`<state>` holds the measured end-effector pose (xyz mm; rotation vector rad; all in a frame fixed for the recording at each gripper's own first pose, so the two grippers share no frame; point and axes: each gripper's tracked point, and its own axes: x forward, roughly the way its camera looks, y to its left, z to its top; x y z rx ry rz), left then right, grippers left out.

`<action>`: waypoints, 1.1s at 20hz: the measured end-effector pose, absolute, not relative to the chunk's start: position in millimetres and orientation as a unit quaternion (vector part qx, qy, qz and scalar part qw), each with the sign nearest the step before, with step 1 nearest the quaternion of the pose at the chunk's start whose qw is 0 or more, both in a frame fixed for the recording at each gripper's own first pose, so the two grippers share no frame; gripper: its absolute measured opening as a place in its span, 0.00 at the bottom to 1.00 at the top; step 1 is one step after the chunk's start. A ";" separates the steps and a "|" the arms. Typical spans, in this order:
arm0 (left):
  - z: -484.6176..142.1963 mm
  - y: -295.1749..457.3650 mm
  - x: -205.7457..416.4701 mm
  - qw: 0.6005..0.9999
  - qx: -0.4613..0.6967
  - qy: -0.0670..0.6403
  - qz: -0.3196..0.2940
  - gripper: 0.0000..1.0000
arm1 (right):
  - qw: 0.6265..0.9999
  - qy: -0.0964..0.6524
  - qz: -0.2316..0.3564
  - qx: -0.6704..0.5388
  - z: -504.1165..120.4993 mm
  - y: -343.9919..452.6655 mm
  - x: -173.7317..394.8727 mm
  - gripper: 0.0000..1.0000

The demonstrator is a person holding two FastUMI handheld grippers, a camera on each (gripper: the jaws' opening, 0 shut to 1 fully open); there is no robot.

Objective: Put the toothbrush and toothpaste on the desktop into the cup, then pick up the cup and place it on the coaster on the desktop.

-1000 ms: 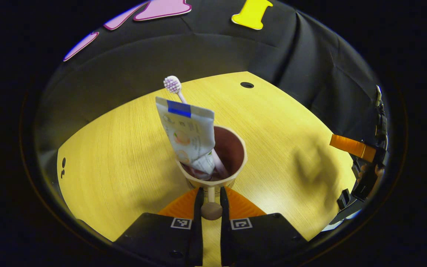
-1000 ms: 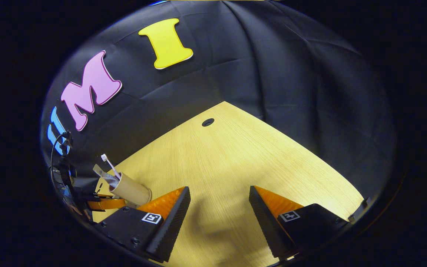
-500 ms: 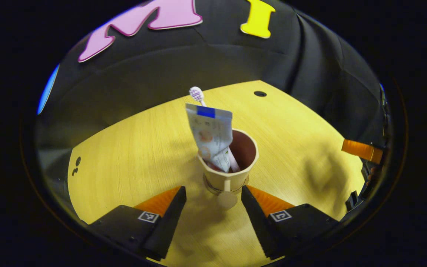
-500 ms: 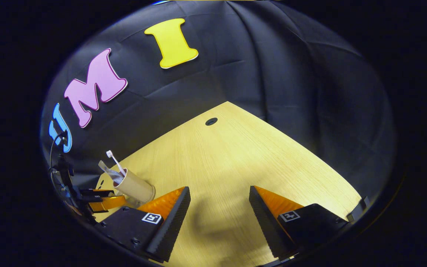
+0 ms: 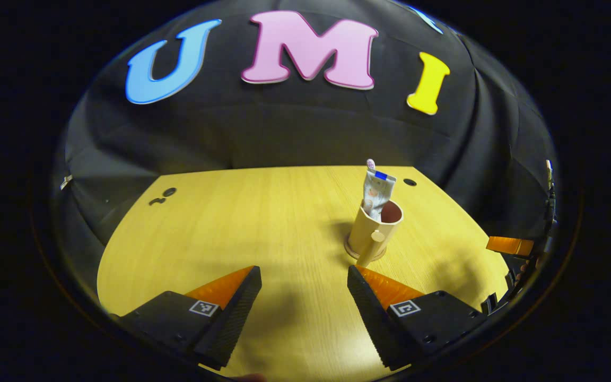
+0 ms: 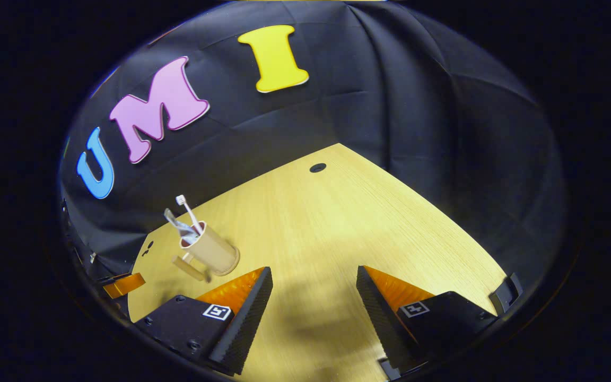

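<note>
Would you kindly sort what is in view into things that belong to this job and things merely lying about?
Belonging to the job:
- cup
- toothbrush, standing in the cup
- toothpaste, standing in the cup
- coaster, under the cup
- left tongs, open
- right tongs, open

Just there:
- wooden desktop
- cable hole in the desktop

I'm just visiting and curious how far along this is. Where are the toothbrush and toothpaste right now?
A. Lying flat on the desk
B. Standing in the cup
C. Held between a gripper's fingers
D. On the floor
B: the toothbrush and toothpaste stick up out of the cup, which stands on the desk, apart from the open left gripper.
</note>
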<state>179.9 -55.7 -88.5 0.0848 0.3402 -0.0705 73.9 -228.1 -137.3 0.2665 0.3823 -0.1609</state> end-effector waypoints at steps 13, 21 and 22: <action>-55.5 -29.6 3.5 0.997 -0.026 0.069 0.003 0.98 | 0.987 0.147 0.014 0.068 -102.4 -96.5 -33.1 0.98; -33.2 -19.7 -53.2 0.999 -0.011 0.019 -0.023 0.98 | 0.992 0.107 0.060 0.037 -82.6 -38.7 -88.9 0.98; -35.3 -14.3 -54.4 1.000 -0.012 0.018 -0.018 0.98 | 0.992 0.103 0.063 0.027 -80.8 -34.1 -93.2 0.98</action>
